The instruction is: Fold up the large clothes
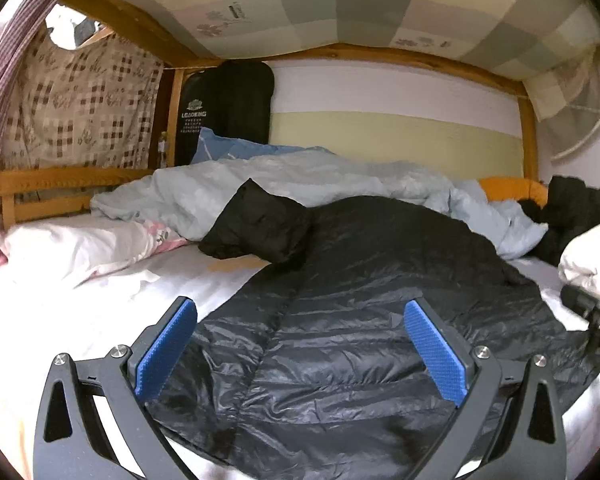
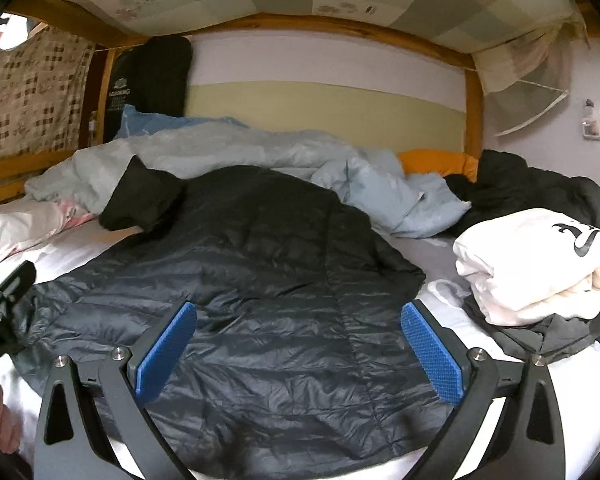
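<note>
Far left, black bag (image 1: 226, 108) reads "LEADKING"; smaller print illegible. Black puffer jacket (image 1: 340, 340) spread on white sheet (image 1: 100, 312). My left claw (image 1: 300, 348) and right claw (image 2: 298, 350): both wide apart, empty.

Both the left tongs (image 1: 300, 350) and the right tongs (image 2: 299, 350) have dark grey plastic arms, silver round screws and blue dimpled rubber pads (image 1: 166, 350).

Shiny black quilted down jacket (image 1: 360, 320), spread flat on the bed, one sleeve (image 1: 260, 226) bunched up.
</note>
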Demonstrator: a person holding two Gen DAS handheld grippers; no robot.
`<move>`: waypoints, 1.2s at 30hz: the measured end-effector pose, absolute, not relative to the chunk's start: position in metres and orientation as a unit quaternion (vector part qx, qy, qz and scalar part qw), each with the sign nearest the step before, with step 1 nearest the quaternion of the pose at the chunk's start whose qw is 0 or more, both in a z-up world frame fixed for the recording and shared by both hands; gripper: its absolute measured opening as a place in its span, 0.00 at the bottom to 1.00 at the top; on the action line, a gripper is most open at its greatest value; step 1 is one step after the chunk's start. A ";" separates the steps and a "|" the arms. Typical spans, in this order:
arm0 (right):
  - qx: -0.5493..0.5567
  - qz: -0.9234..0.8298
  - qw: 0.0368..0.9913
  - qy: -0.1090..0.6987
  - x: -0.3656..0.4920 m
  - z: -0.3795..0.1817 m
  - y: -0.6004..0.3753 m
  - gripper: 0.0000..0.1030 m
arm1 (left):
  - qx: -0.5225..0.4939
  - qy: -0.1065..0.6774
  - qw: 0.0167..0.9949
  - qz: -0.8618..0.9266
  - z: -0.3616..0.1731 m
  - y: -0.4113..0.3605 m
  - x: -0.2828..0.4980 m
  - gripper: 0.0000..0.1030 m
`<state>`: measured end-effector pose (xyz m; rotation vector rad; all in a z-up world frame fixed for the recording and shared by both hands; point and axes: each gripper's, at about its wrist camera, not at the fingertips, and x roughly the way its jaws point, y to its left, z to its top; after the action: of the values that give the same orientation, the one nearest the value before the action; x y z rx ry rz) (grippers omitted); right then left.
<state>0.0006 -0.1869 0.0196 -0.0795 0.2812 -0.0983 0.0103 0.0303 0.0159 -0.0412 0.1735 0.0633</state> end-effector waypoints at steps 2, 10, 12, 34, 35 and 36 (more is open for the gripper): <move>-0.017 -0.046 0.989 0.138 -0.003 0.023 -0.193 1.00 | -0.015 0.086 0.996 0.031 0.019 0.030 0.007 1.00; 0.038 -0.040 0.988 0.145 -0.016 0.038 -0.224 0.92 | 0.025 0.132 0.991 -0.002 0.037 0.054 0.009 1.00; 0.062 -0.039 0.984 0.163 -0.025 0.044 -0.247 0.88 | 0.033 0.151 0.988 0.031 0.040 0.074 0.011 1.00; 0.141 -0.009 0.925 0.354 0.011 -0.031 -0.345 0.05 | 0.027 0.337 0.937 0.090 -0.024 0.098 0.069 0.04; 0.122 -0.013 0.933 0.339 0.004 -0.026 -0.337 0.05 | 0.033 0.302 0.949 0.082 -0.010 0.091 0.057 0.04; 0.100 -0.017 0.943 0.318 -0.006 -0.017 -0.332 0.05 | 0.037 0.270 0.959 0.079 0.004 0.087 0.046 0.03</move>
<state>-0.0056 -0.3321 -0.0166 0.2042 0.6492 -0.0351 0.0465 0.0866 0.0036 0.0760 0.5485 0.1609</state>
